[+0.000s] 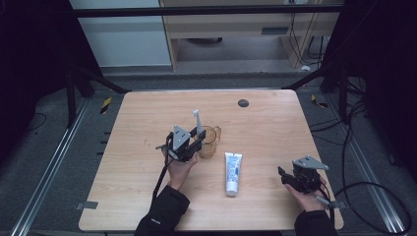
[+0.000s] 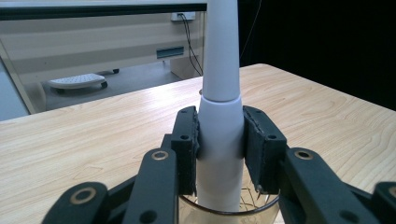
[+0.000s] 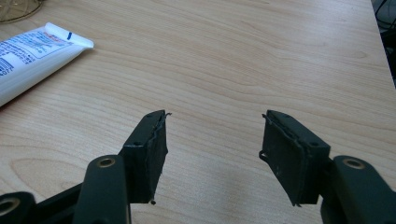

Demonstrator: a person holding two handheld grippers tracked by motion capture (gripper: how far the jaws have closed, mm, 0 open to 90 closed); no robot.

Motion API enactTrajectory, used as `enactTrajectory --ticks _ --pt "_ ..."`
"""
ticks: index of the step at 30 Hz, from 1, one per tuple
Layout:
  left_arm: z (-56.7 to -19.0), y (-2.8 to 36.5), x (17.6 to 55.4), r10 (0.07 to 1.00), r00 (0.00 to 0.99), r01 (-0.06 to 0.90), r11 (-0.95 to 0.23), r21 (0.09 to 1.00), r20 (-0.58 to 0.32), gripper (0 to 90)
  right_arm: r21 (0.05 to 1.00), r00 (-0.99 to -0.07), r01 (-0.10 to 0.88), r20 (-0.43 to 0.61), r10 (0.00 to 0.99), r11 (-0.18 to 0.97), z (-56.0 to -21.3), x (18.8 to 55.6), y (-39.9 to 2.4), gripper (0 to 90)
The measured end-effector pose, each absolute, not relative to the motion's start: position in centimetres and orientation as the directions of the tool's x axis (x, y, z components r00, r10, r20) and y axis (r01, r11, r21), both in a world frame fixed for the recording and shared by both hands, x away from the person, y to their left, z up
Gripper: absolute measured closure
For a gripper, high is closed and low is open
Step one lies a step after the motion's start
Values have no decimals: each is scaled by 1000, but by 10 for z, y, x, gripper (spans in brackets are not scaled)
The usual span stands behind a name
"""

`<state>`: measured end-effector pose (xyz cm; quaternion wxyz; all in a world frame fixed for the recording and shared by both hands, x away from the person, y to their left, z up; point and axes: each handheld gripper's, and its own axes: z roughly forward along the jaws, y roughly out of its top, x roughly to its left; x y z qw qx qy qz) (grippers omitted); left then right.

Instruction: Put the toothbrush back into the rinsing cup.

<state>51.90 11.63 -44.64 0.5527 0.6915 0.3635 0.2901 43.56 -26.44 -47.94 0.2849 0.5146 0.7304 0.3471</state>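
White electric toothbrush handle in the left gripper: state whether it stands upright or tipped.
Upright. The white electric toothbrush handle rises straight between the left gripper's pads, its base inside the clear amber glass cup.

This looks like a lab set up for recordings. A bare wooden table (image 1: 255,118) stands alone on grey carpet, with black curtains (image 1: 29,73) left and right. Metal rails (image 1: 54,162) run along the floor beside it, marked with yellow-black tape (image 1: 105,104). Cables (image 1: 354,147) trail on the right, and a pale desk (image 1: 236,24) stands far behind.
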Motion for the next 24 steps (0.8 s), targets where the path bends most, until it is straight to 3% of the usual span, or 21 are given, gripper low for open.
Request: enactTrajectory --ticks 11,24 --pt "-448 116 517 818 575 193 -155 969 17 625 800 -306 554 -58 950 228 -479 435 -265 398" --pt "-445 121 515 812 584 215 -176 961 18 518 800 -305 556 -55 951 225 -479 435 -264 395"
